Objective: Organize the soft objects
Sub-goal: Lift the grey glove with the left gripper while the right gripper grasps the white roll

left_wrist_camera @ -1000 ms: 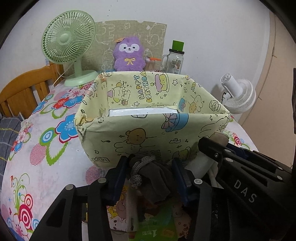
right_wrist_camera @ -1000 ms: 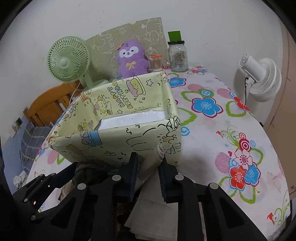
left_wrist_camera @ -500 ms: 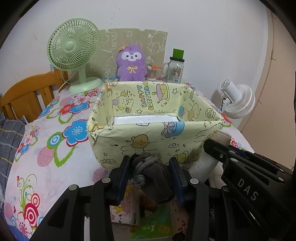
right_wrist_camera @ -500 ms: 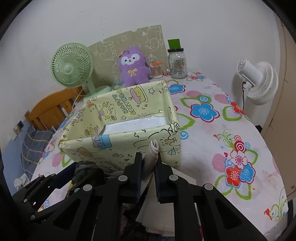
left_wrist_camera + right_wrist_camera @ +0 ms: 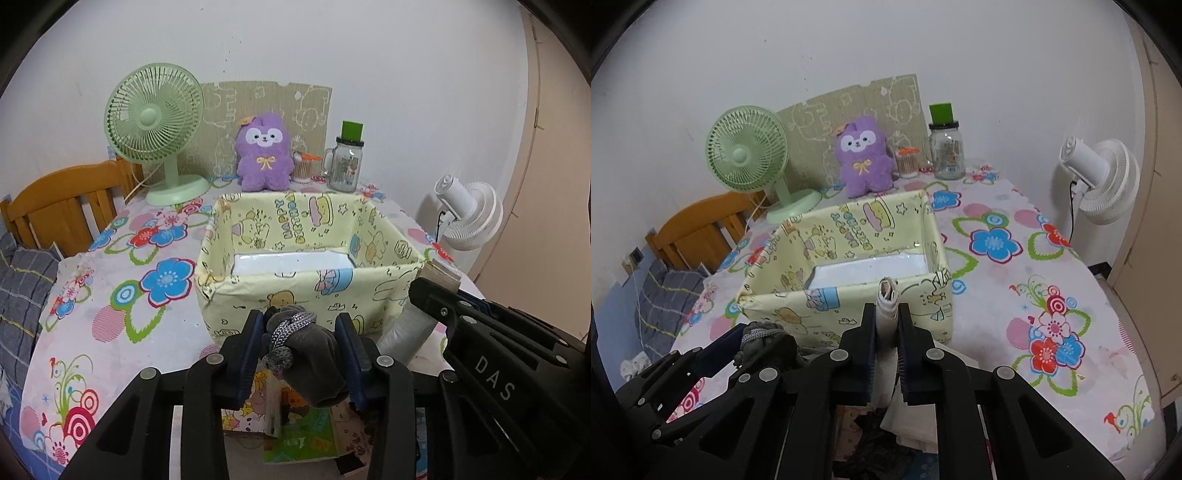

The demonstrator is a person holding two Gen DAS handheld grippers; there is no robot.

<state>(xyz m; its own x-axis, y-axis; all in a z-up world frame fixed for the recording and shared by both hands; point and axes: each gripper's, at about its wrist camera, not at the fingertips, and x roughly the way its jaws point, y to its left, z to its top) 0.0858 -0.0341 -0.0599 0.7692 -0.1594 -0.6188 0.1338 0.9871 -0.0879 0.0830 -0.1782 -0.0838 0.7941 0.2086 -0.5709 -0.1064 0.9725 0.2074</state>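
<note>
My left gripper (image 5: 300, 321) is shut on a grey rolled cloth bundle with a knitted cord (image 5: 306, 354), held above the near table edge. My right gripper (image 5: 886, 312) is shut on a white rolled cloth (image 5: 886, 295) that pokes up past its fingertips. Both stand just in front of the yellow cartoon-print box (image 5: 295, 291), whose white bottom shows nothing inside. In the left wrist view the white roll (image 5: 406, 332) hangs under the right gripper at the right. In the right wrist view the grey bundle (image 5: 764, 336) shows at lower left, near the box (image 5: 798, 314).
A green fan (image 5: 155, 122), a purple plush toy (image 5: 263, 158), a cotton-swab pot (image 5: 304, 170) and a glass jar (image 5: 347, 162) line the back wall. A white fan (image 5: 1104, 181) stands off the table's right edge. A wooden chair (image 5: 55, 206) is left. Printed paper packs (image 5: 295, 421) lie beneath the grippers.
Both grippers rose and drew back a little, lifting their cloths. The right jaws closed tight on the white roll. The left jaws squeezed the grey bundle narrower.
</note>
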